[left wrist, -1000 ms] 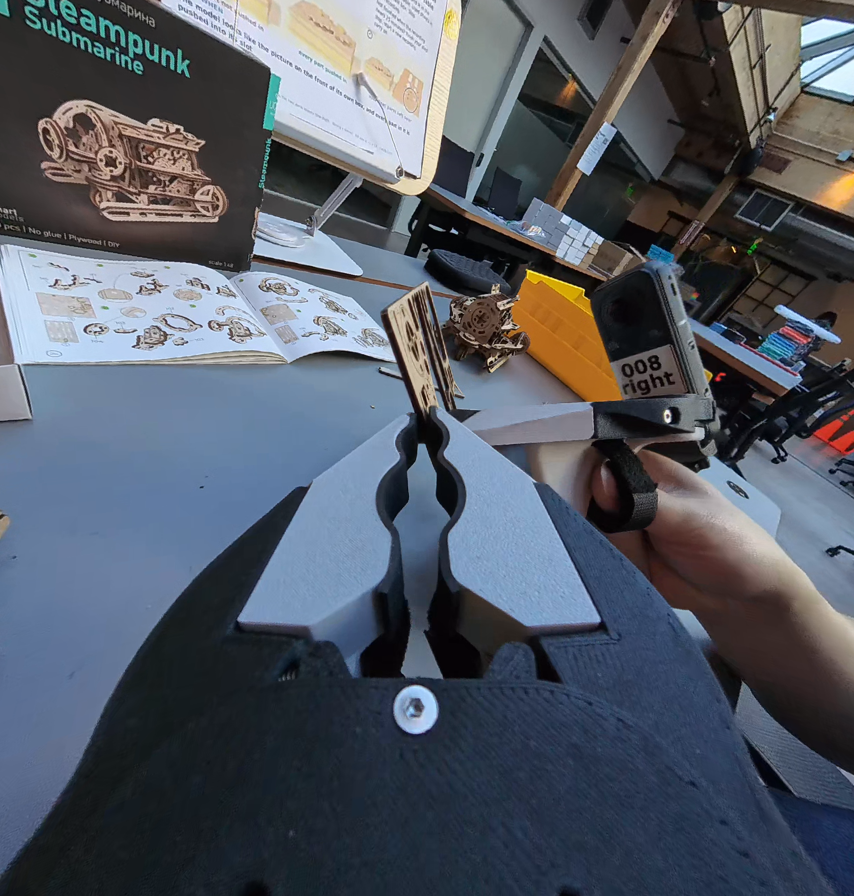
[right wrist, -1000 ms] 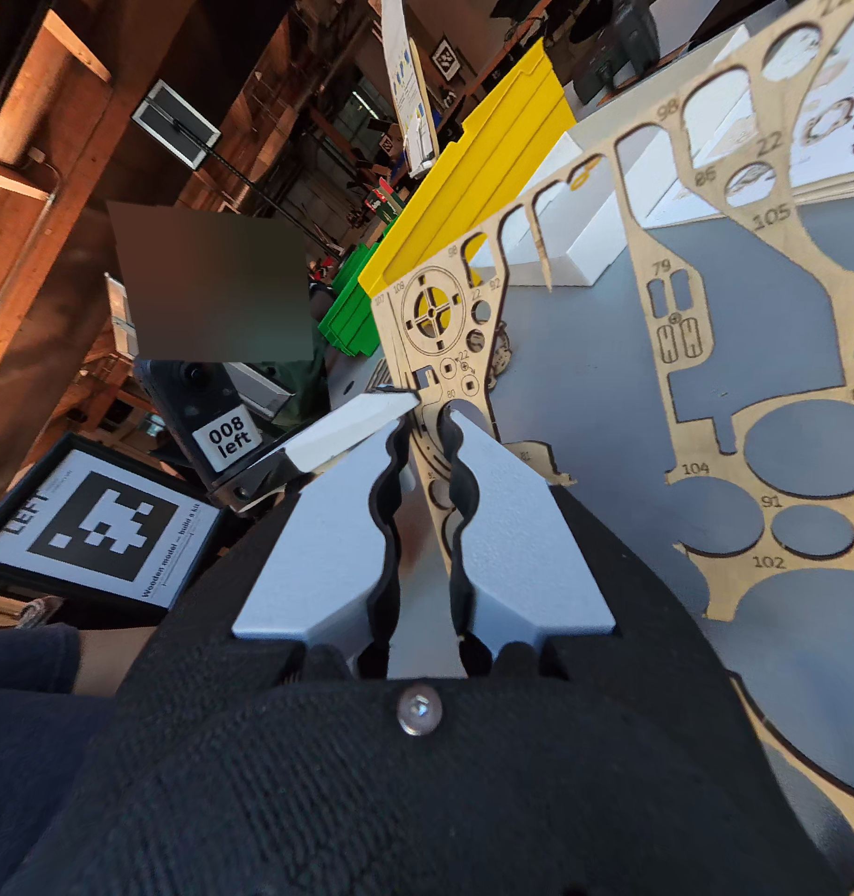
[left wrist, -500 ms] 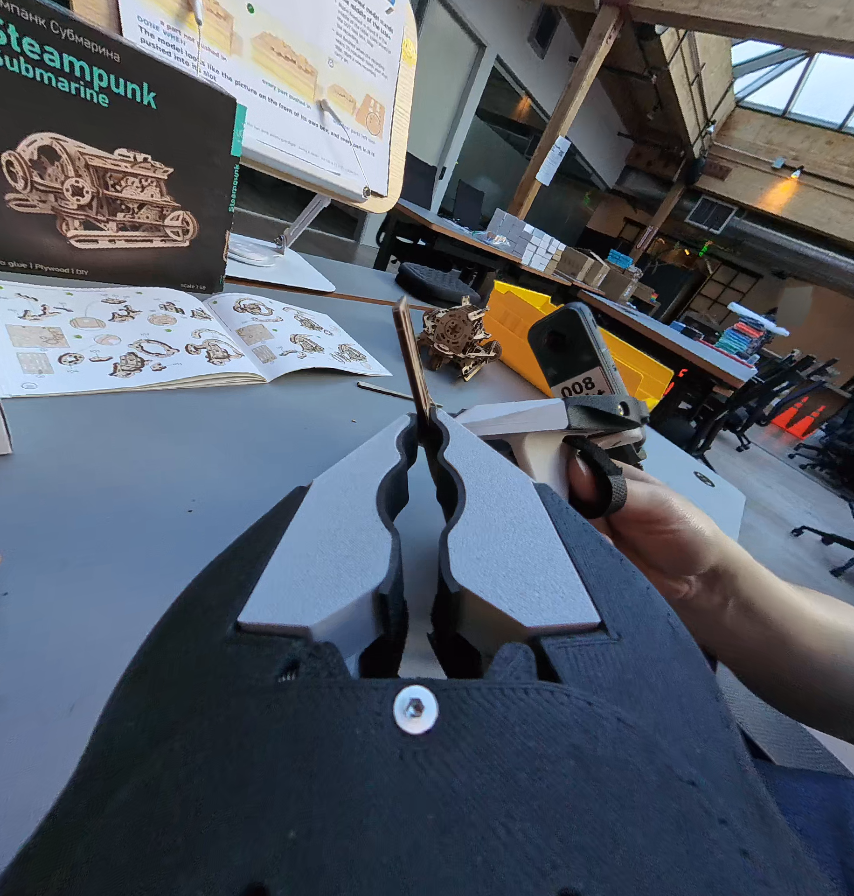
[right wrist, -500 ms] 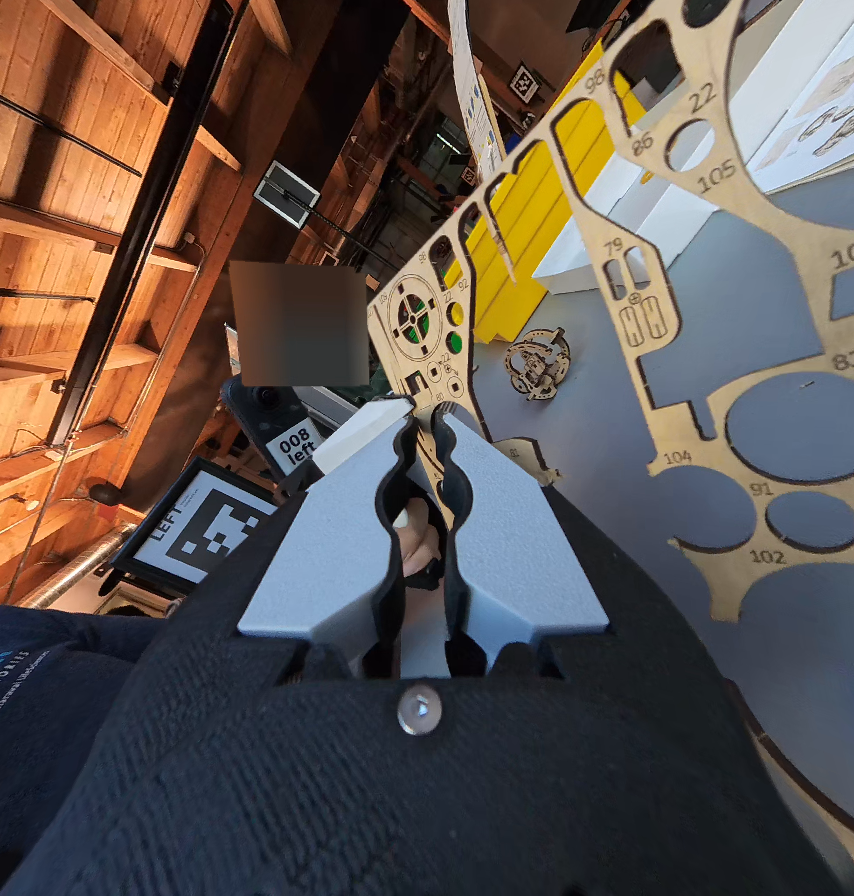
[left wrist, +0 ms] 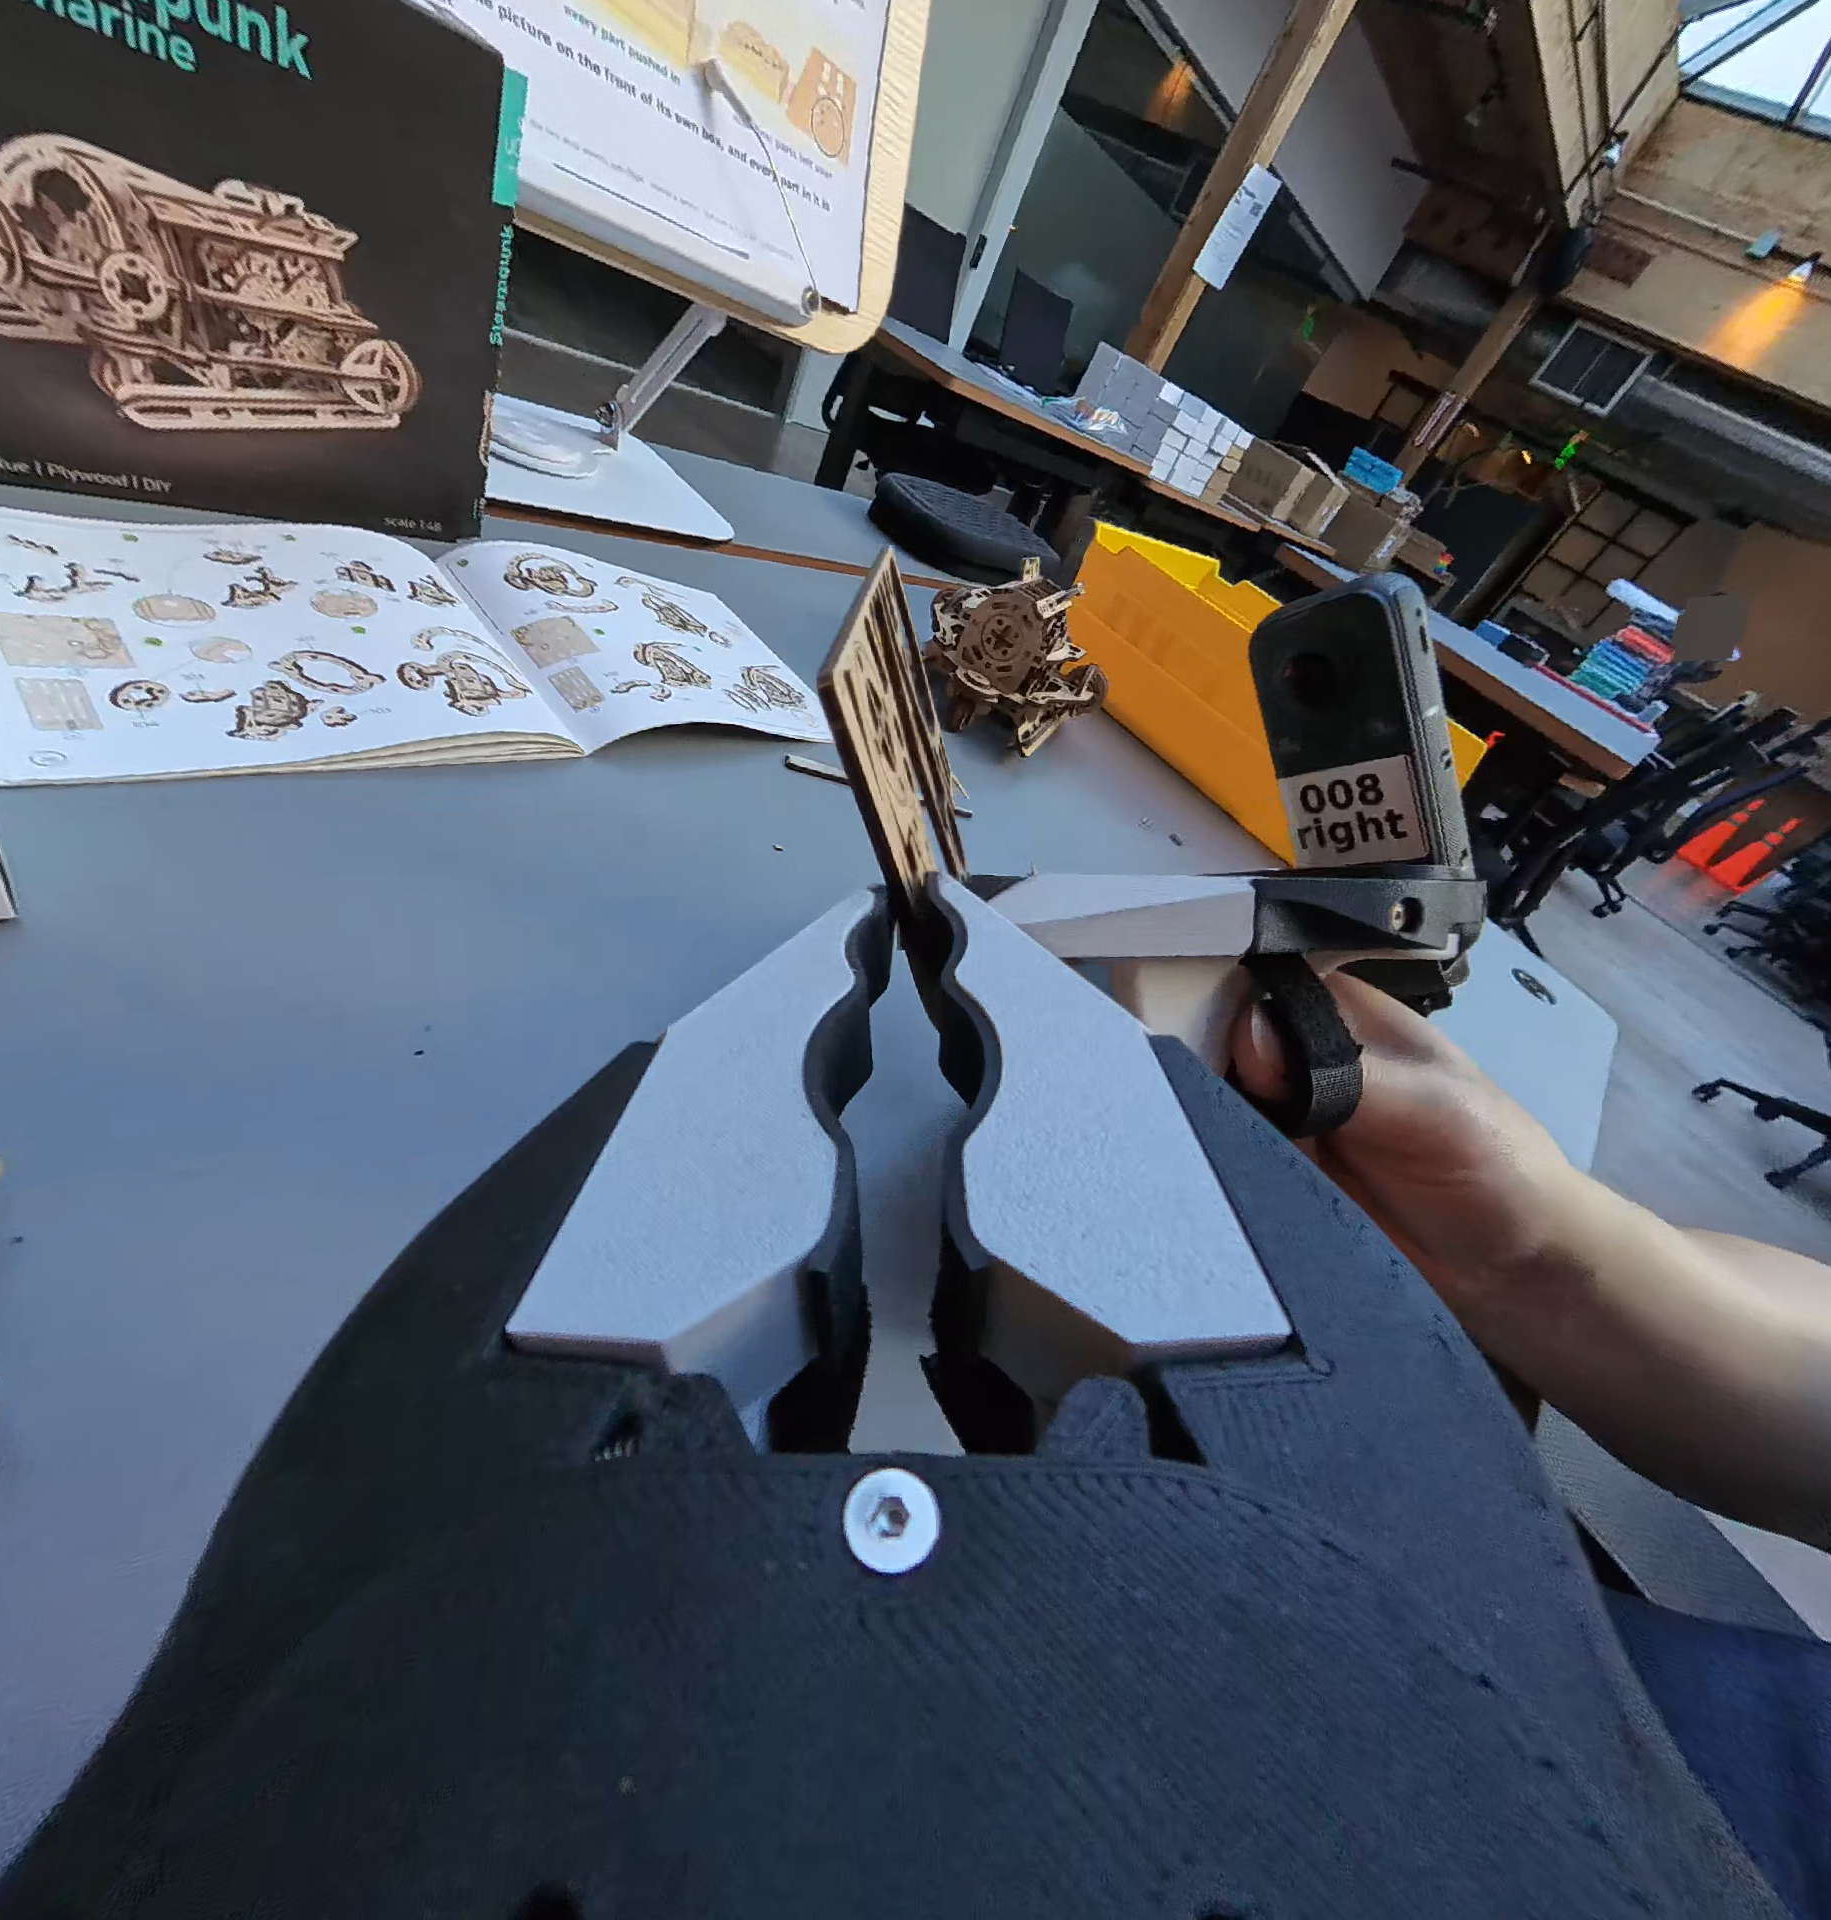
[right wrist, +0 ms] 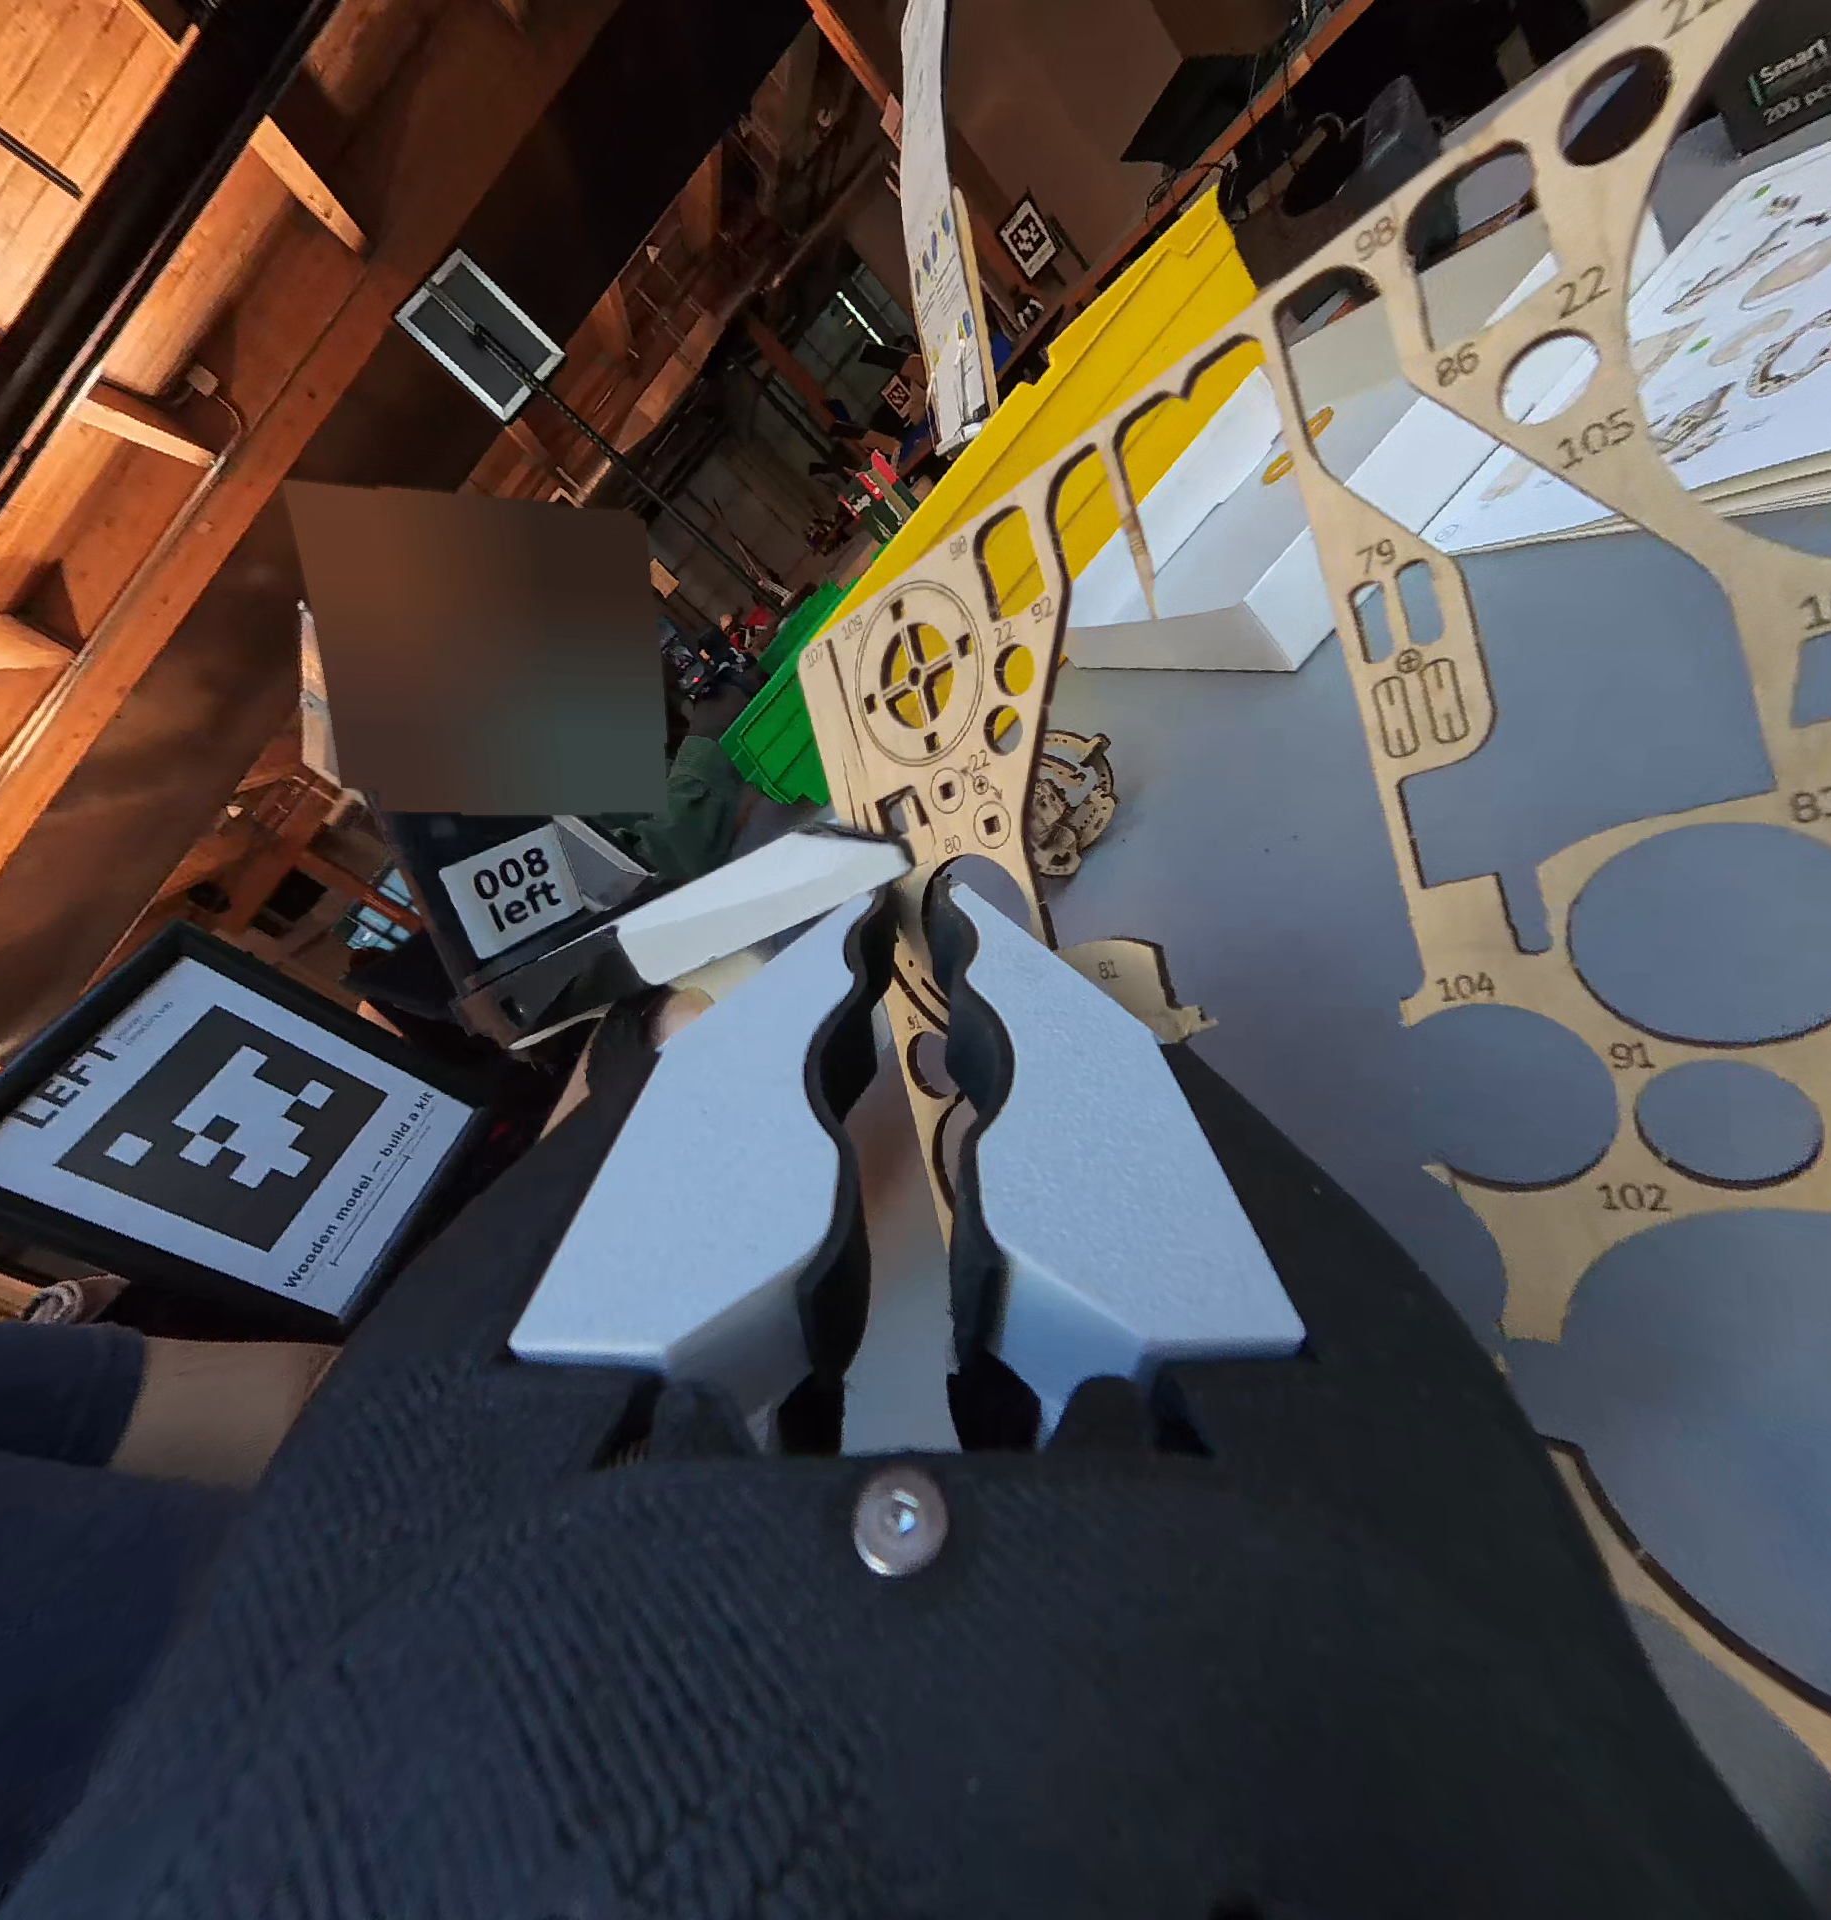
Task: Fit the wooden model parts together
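A thin laser-cut plywood sheet (right wrist: 1430, 727) with many cut-out holes is held up above the grey table (left wrist: 371, 987). My left gripper (left wrist: 911, 909) is shut on one corner of it; the sheet stands nearly edge-on (left wrist: 885, 727) above the tips. My right gripper (right wrist: 911, 904) is shut on the same corner, and the sheet spreads out to the right. The two grippers meet tip to tip: the right one's fingers (left wrist: 1119, 914) come in from the right, the left one's fingers (right wrist: 765, 904) from the left. A part-built wooden model (left wrist: 1015, 665) stands on the table beyond.
An open instruction booklet (left wrist: 319, 644) lies in front of the black kit box (left wrist: 215, 260). A yellow bin (left wrist: 1181, 665) is at the right, a green bin (right wrist: 776, 727) behind it. A white box (right wrist: 1254, 582) and a framed marker card (right wrist: 215, 1132) are nearby. Both grippers' tips are close together, under 4 cm apart.
Both grippers stay shut on the sheet. The sheet, edge-on half a second ago in the left wrist view, has turned back and shows a little of its face. The right view has tilted down.
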A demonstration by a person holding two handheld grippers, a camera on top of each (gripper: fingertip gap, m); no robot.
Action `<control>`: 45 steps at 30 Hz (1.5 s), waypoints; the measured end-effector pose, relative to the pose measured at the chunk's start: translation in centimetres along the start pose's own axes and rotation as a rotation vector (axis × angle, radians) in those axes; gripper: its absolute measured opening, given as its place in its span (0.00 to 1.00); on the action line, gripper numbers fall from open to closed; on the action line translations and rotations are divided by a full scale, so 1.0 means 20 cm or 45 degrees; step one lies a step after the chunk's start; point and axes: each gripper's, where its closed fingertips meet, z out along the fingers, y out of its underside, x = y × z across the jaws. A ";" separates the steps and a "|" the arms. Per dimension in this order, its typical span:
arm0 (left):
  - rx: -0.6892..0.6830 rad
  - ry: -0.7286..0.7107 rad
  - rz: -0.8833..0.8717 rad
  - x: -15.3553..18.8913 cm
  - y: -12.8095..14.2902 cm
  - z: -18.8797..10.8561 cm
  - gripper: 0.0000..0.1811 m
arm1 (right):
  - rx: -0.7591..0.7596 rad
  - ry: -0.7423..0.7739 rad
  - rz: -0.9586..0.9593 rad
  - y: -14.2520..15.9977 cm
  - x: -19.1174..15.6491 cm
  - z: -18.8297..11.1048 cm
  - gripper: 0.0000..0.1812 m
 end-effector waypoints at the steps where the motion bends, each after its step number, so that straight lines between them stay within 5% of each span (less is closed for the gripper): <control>1: 0.000 -0.001 -0.008 0.00 0.00 0.00 0.02 | 0.003 0.019 -0.029 0.00 0.00 0.00 0.03; 21: 0.003 0.098 -0.221 -0.01 0.01 0.00 0.01 | 0.050 0.098 -0.230 0.01 0.02 0.00 0.03; 25: 0.148 0.076 -0.223 -0.07 -0.12 -0.09 0.01 | 0.047 0.108 -0.239 0.01 0.02 0.00 0.03; 30: 0.048 0.096 -0.162 -0.07 -0.11 -0.09 0.07 | 0.031 0.135 -0.293 0.02 0.02 0.00 0.03; 45: -0.040 -0.001 -0.057 -0.08 -0.07 -0.04 0.02 | -0.005 0.254 -0.502 0.03 0.04 0.00 0.03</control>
